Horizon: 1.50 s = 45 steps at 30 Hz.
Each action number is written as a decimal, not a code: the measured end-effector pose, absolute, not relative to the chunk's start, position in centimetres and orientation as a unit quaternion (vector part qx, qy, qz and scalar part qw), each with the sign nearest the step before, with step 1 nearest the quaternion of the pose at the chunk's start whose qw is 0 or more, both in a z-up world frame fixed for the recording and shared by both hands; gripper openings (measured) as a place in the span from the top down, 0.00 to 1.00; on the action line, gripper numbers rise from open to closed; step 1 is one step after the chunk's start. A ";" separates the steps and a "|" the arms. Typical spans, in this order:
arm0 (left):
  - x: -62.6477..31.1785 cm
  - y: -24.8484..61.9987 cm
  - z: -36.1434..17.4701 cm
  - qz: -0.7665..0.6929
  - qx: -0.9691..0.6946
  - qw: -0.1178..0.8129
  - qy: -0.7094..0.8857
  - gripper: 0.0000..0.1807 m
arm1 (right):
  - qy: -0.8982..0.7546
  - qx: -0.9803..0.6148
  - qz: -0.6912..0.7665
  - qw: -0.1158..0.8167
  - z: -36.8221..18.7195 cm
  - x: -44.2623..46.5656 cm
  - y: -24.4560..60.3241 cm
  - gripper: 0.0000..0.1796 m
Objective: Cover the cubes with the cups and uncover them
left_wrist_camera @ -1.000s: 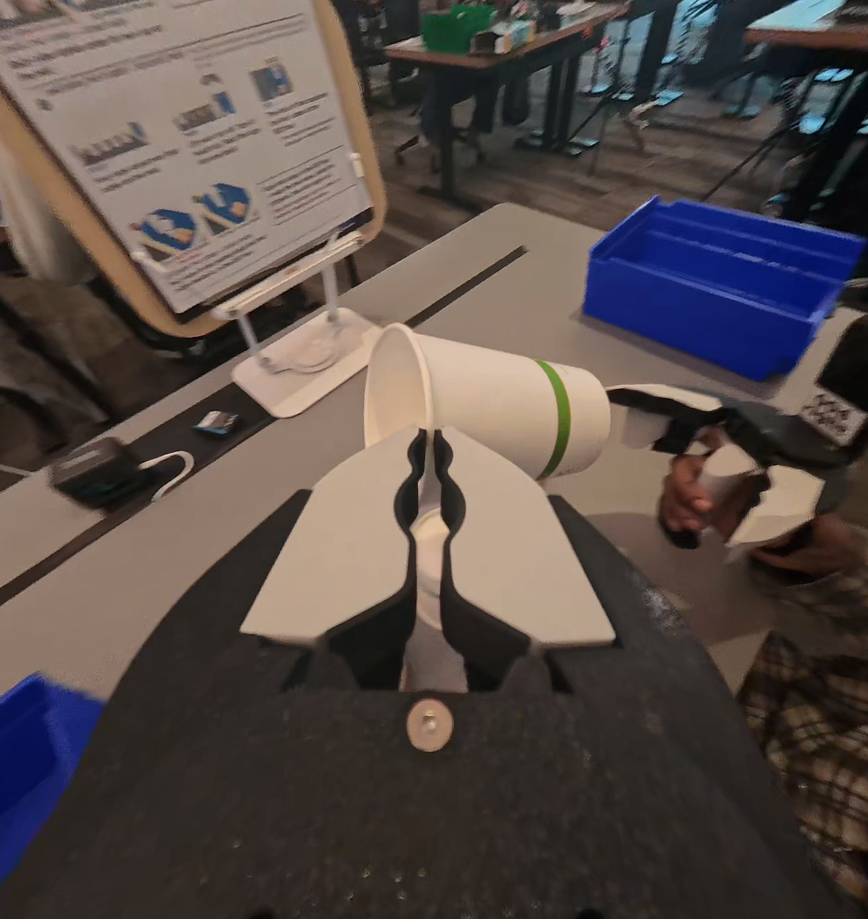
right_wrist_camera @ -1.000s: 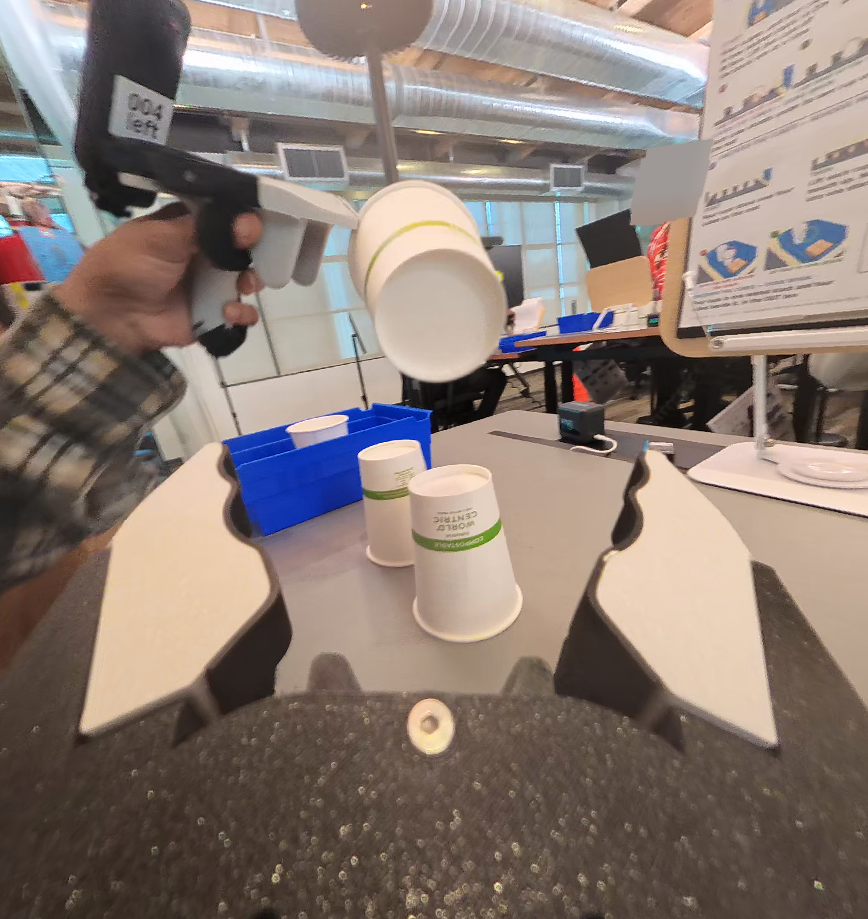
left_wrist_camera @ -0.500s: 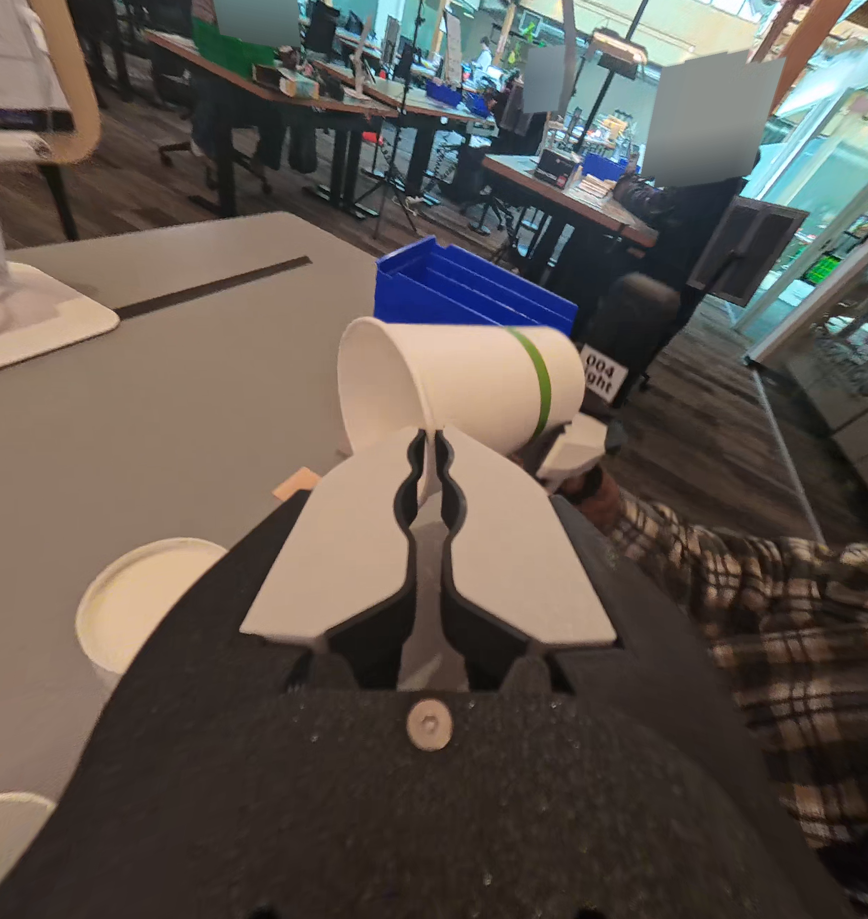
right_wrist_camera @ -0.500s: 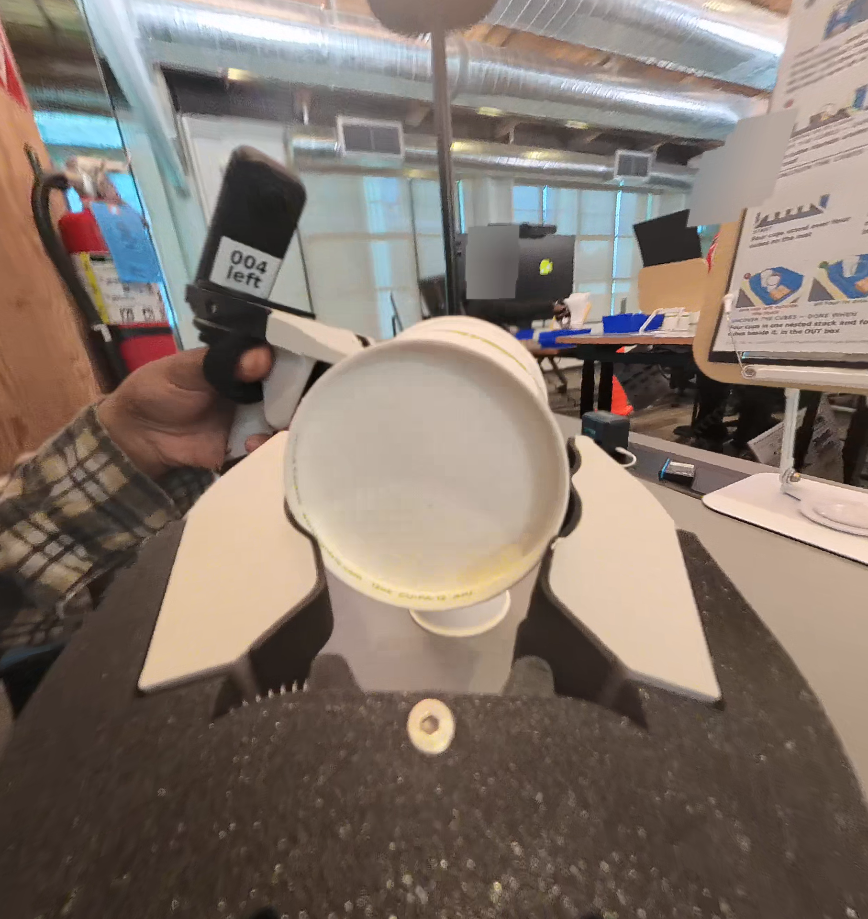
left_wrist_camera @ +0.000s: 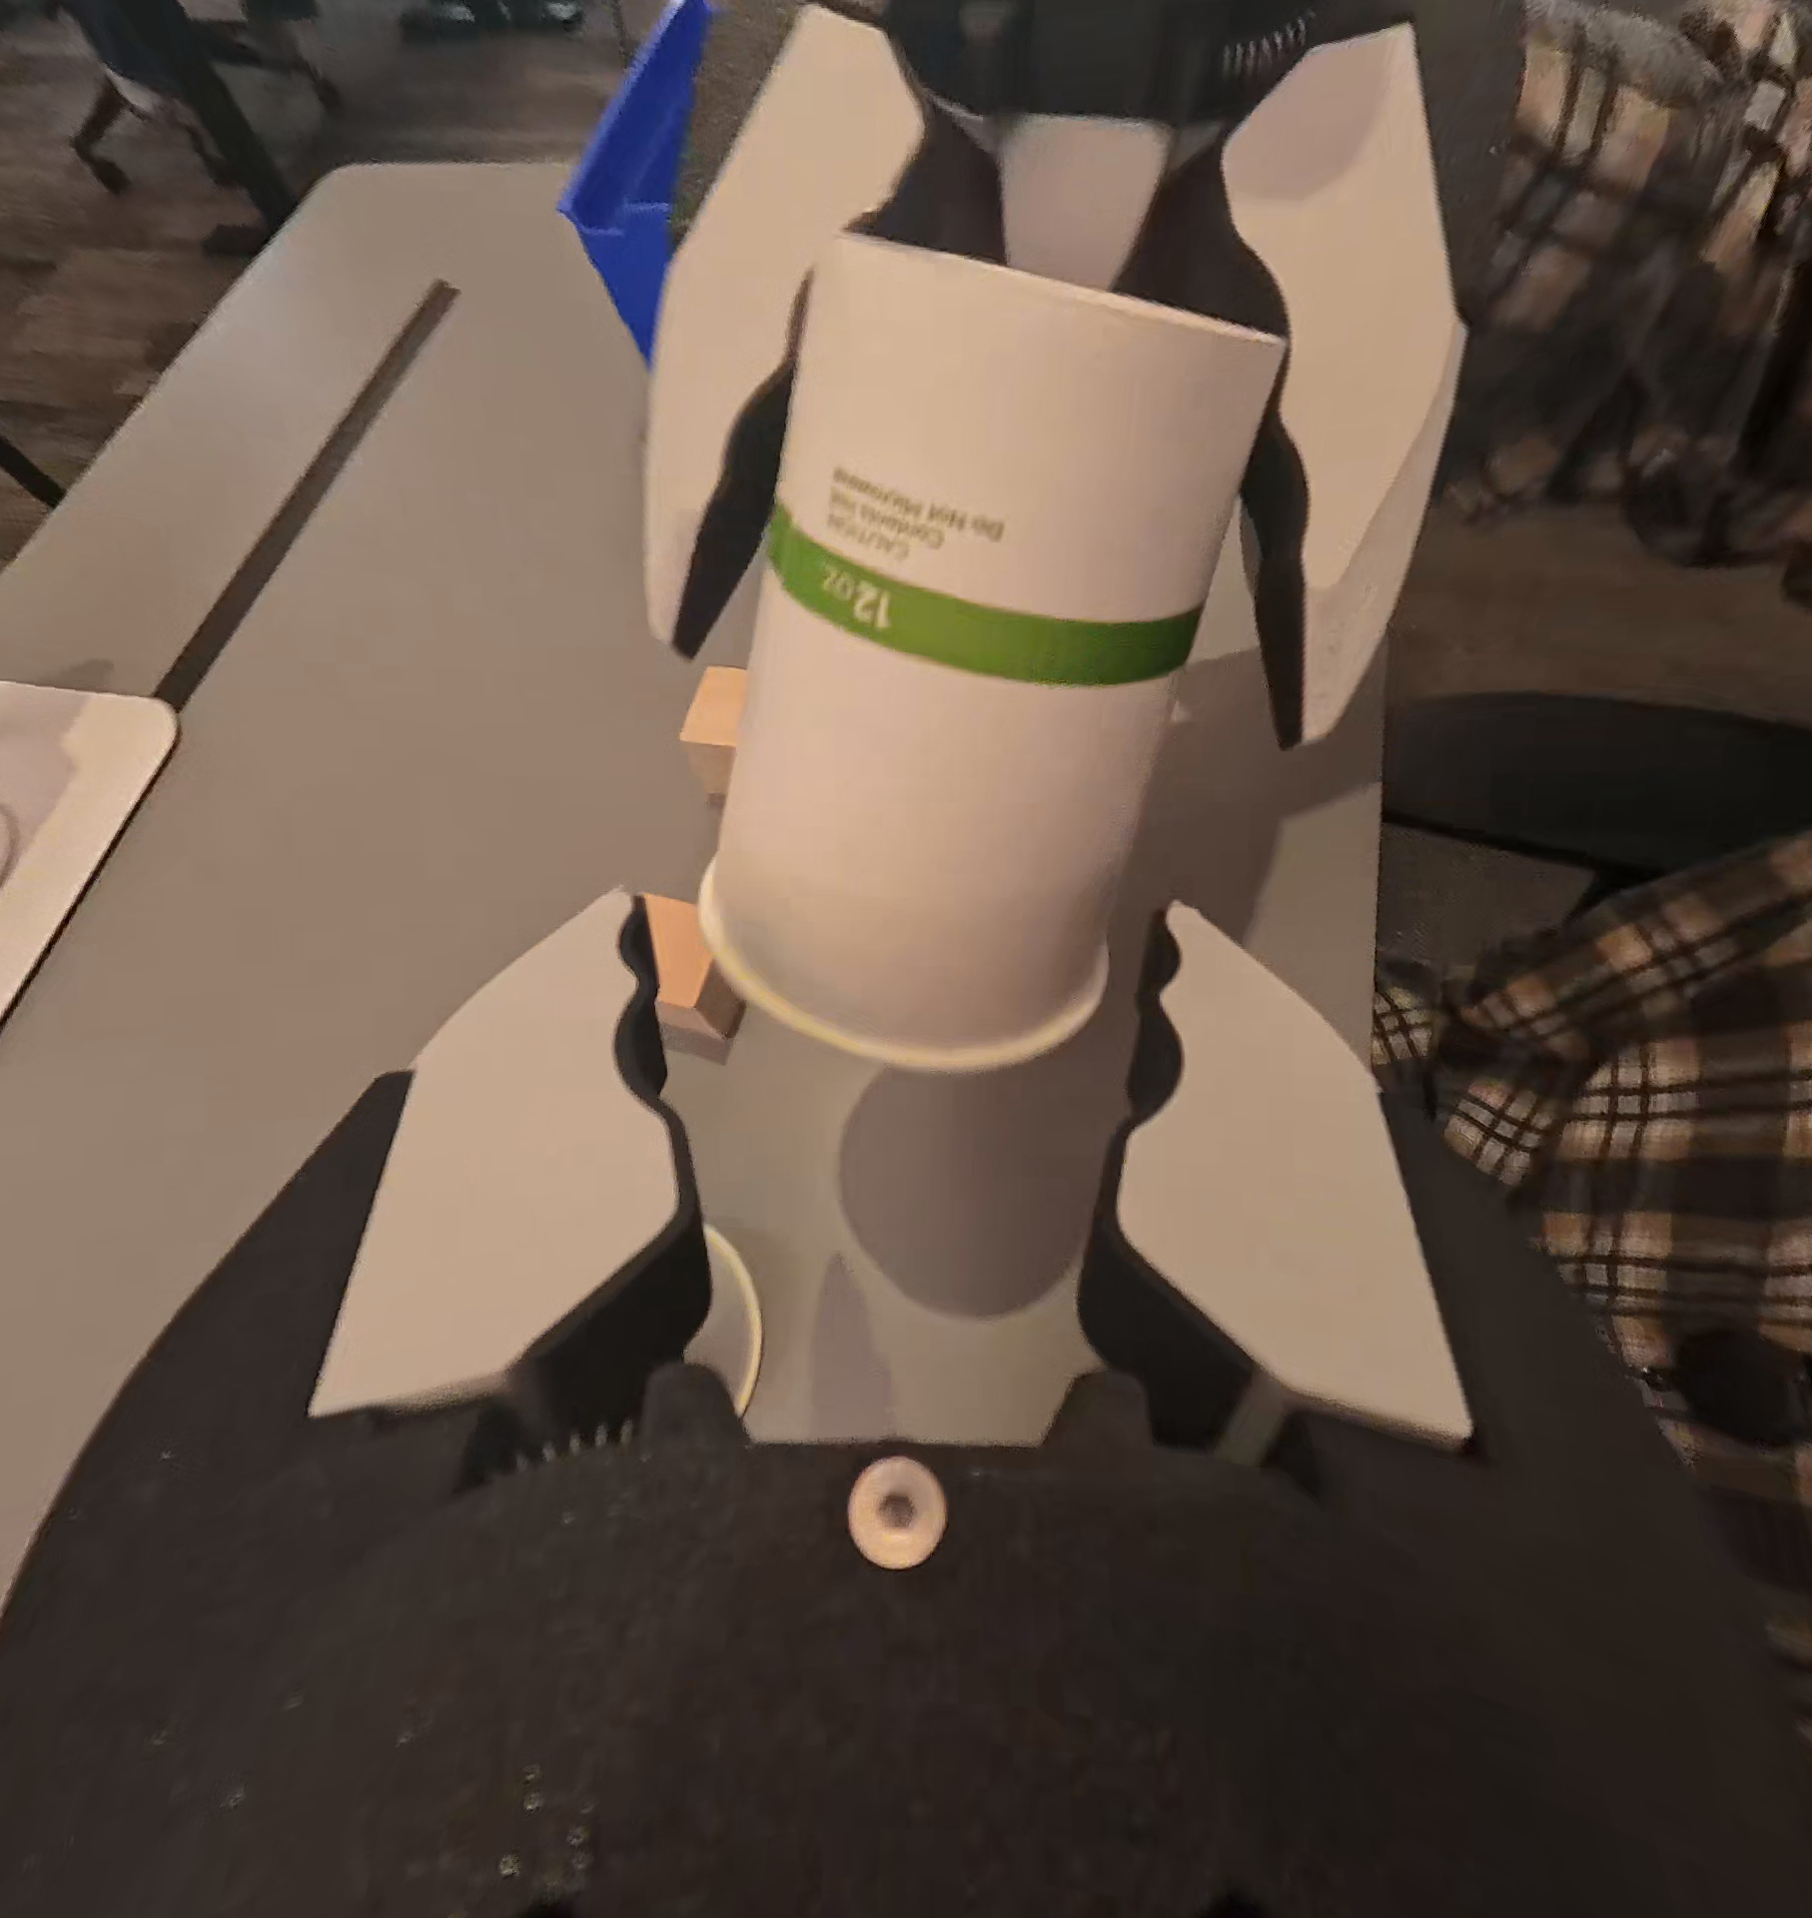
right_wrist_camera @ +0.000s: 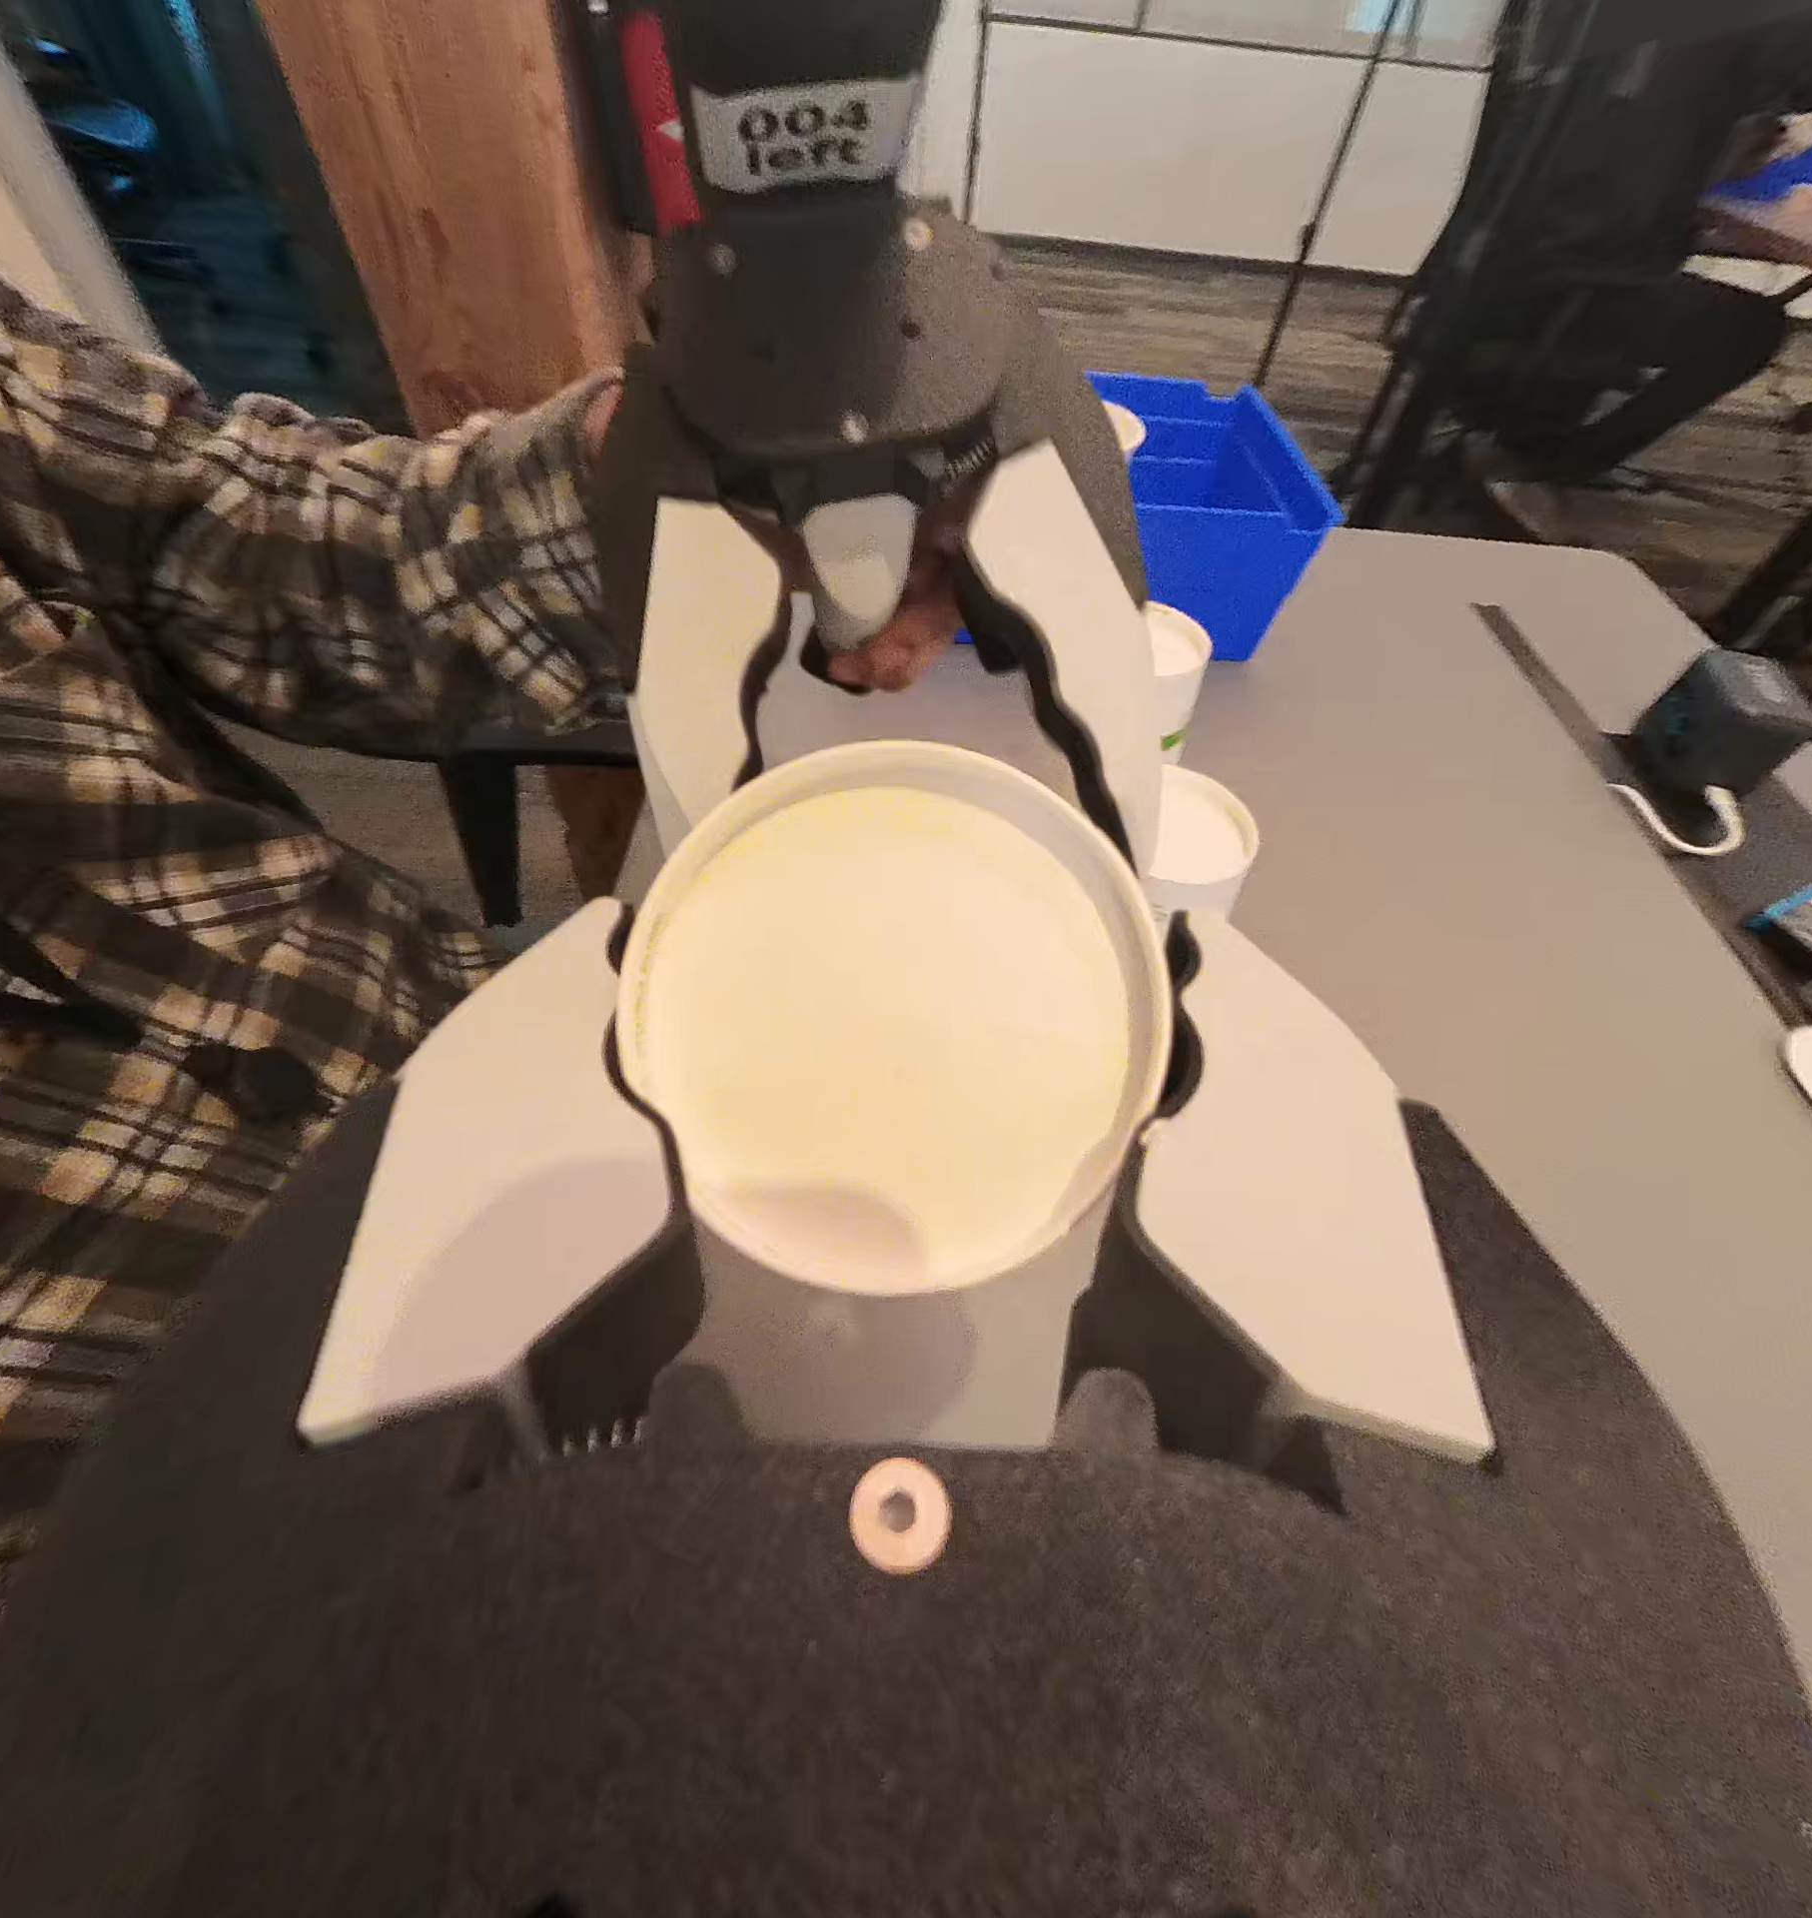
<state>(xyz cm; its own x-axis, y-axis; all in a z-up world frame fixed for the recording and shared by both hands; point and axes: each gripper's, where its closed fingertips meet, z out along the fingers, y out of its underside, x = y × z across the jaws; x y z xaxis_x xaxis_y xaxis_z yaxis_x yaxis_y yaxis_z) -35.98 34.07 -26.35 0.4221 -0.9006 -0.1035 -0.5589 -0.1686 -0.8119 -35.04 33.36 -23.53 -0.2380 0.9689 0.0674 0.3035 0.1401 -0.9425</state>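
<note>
Cup (left_wrist_camera: 969, 644), white paper w/ green band, hangs inverted above the grey table (left_wrist_camera: 383, 644), mouth down, base up. Long axis near vertical, rim tipped slightly toward the left wrist cam.

Right gripper (right_wrist_camera: 897, 1038): fingers clamp the cup's upper body from both sides; the flat base fills the gap in its own view. Pinching the cup, firm contact on both pads.

Left gripper (left_wrist_camera: 886, 1048): fingers spread wide, no contact; cup rim sits just ahead, between the tips. Appears released.

2 wooden cubes (left_wrist_camera: 689, 986) lie on the table left of the cup rim, 1 nearer, 1 farther; nearer cube partly hidden by the rim. Cup mouth is offset right of both. Judgement: covering calls for a short shift left before lowering, axis kept upright. Right gripper carries the load; left is nearer the cubes but empty.

2 more inverted cups (right_wrist_camera: 1198, 830) stand far side in the right cam. Blue bin (right_wrist_camera: 1224, 509) beyond them.

Risk: rim clips cube edge if lowered off-centre.
</note>
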 end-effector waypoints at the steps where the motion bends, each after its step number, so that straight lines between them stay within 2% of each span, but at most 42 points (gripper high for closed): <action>1: -35.5 34.0 -26.8 -0.216 -0.735 0.403 0.501 0.51 | -0.656 -0.484 0.445 0.372 -23.6 -35.3 33.2 0.48; 13: -33.2 34.1 -28.9 -0.266 -0.734 0.376 0.500 0.52 | -0.667 -0.485 0.477 0.303 -24.9 -36.9 32.5 0.48; 19: -33.0 35.0 -28.0 -0.291 -0.720 0.461 0.429 0.53 | -0.559 -0.515 0.519 0.392 -22.4 -35.7 34.9 0.31; 23: -32.9 35.4 -27.4 -0.295 -0.709 0.512 0.384 0.53 | -0.477 -0.522 0.562 0.429 -21.3 -34.2 35.6 0.35; 30: -31.7 35.4 -28.0 -0.291 -0.713 0.510 0.383 0.52 | -0.524 -0.548 0.505 0.412 -22.7 -34.9 34.7 0.38; 31: -31.4 35.3 -28.0 -0.292 -0.711 0.511 0.386 0.52 | -0.534 -0.550 0.496 0.407 -22.9 -35.0 34.6 0.42; 33: -31.1 35.1 -28.2 -0.294 -0.714 0.503 0.389 0.52 | -0.560 -0.538 0.497 0.388 -23.0 -35.2 33.9 0.56; 37: -32.4 35.0 -28.1 -0.301 -0.718 0.505 0.372 0.52 | -0.557 -0.535 0.496 0.396 -22.8 -35.4 34.4 0.56; 41: -36.7 33.8 -27.5 -0.308 -0.724 0.524 0.327 0.46 | -0.489 -0.560 0.476 0.470 -22.0 -34.7 38.3 0.56; 45: -42.4 31.5 -24.1 -0.326 -0.701 0.569 0.279 0.48 | -0.423 -0.594 0.449 0.516 -22.7 -34.7 41.9 0.56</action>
